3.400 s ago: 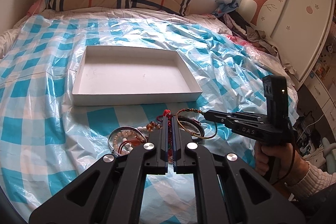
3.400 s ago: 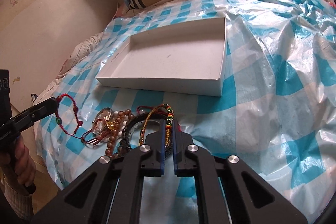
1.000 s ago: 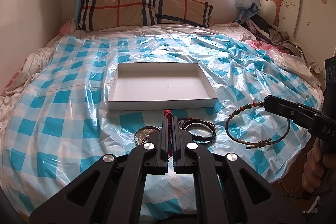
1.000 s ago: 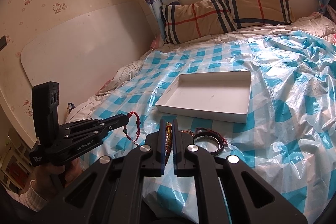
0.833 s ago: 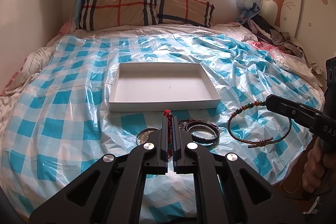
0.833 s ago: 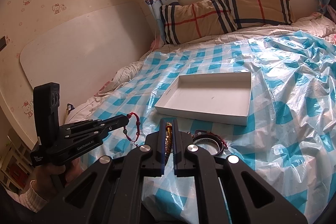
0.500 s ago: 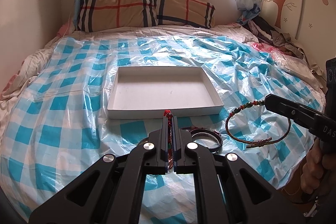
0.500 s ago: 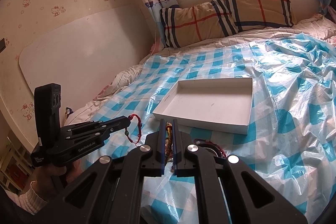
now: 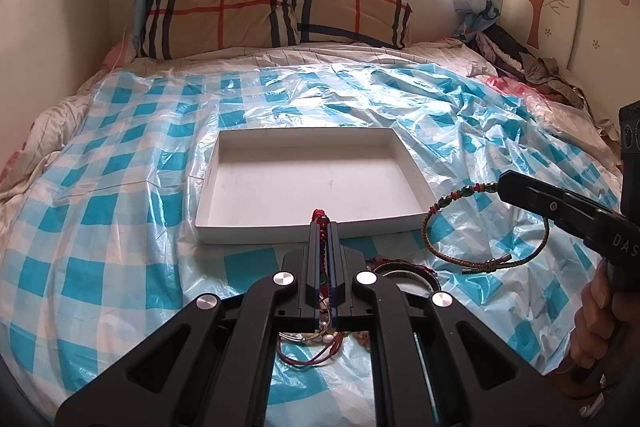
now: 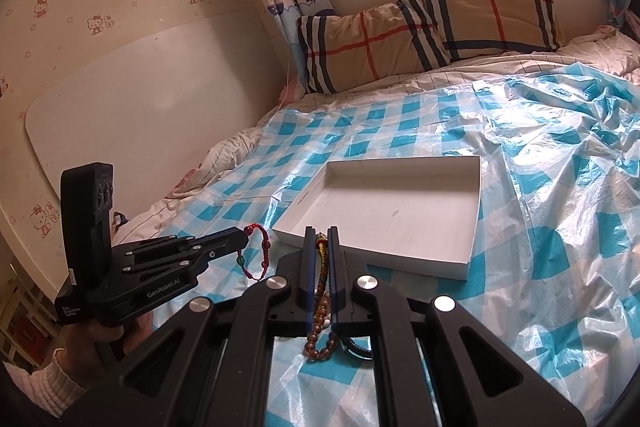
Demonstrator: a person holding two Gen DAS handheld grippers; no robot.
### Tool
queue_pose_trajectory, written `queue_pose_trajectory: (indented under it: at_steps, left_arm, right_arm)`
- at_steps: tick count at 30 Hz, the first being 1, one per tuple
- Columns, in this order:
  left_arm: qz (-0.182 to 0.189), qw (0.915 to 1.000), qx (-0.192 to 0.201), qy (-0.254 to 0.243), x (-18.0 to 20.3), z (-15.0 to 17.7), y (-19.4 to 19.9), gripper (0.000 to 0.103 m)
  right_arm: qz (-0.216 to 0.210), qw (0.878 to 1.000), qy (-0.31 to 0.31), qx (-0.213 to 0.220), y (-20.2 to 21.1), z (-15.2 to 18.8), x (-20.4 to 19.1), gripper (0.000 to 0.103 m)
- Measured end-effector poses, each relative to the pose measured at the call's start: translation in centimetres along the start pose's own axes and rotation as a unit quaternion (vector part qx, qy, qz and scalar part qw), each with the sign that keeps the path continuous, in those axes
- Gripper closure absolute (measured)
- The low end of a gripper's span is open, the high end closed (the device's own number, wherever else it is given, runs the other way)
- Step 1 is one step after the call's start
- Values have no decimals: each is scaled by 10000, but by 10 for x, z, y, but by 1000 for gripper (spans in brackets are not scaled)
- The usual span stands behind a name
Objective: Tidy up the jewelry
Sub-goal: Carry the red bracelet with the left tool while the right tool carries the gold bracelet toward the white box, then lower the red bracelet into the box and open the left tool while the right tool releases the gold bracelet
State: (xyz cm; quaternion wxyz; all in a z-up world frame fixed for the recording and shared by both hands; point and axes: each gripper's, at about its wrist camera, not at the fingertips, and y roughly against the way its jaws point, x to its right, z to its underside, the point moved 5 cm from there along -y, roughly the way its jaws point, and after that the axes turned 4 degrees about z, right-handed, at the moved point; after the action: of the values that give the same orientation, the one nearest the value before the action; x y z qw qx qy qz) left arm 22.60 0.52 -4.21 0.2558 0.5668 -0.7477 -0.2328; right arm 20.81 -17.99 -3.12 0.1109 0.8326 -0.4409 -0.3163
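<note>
The jewelry pile near the bed's front edge is largely hidden behind the tongs' frames; single pieces cannot be told apart. The left tongs are closed on a red beaded bracelet, which hangs just short of the white tray. The right tongs are closed on a braided cord bracelet, which hangs beside the tray's front right corner. The tray lies mid-bed on the checked plastic sheet. Readable lettering: "GenRobot.AI" on the left tongs, "DAS" on the right.
</note>
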Motion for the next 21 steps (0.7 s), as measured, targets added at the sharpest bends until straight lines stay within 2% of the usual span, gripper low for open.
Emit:
queue_pose_trajectory:
  at_steps: [21]
  left_arm:
    - [-78,9999,32,-74,-14,-35,-67,100]
  right_arm:
    - [30,10000,47,-55,-71,-17,34,96]
